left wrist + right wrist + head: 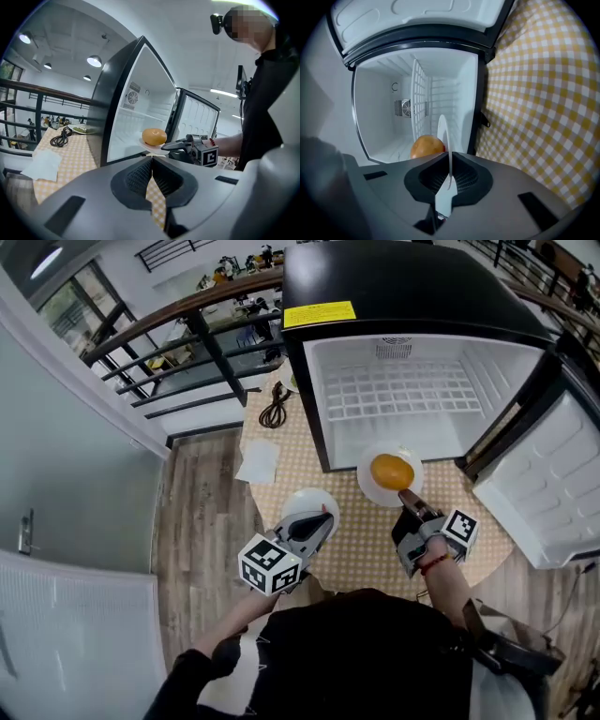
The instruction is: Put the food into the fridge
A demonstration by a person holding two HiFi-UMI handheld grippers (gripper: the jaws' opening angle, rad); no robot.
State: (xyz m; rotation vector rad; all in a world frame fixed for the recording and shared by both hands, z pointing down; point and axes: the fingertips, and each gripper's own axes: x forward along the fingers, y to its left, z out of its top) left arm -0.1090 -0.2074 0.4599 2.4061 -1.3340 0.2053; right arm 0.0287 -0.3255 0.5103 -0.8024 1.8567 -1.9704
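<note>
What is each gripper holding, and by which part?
The right gripper is shut on the near rim of the white plate, which carries the orange food. The left gripper has its jaws together and holds nothing.

Left gripper [320, 521]: held forward at person's left, fingers [138, 176] pressed together, nothing between them. Right gripper [411, 506]: held forward at person's right, fingers clamped on rim of plate [443, 133]. Left arm [220, 638]: dark sleeve, bent at elbow. Right forearm [452, 587]: bare, red band at wrist
</note>
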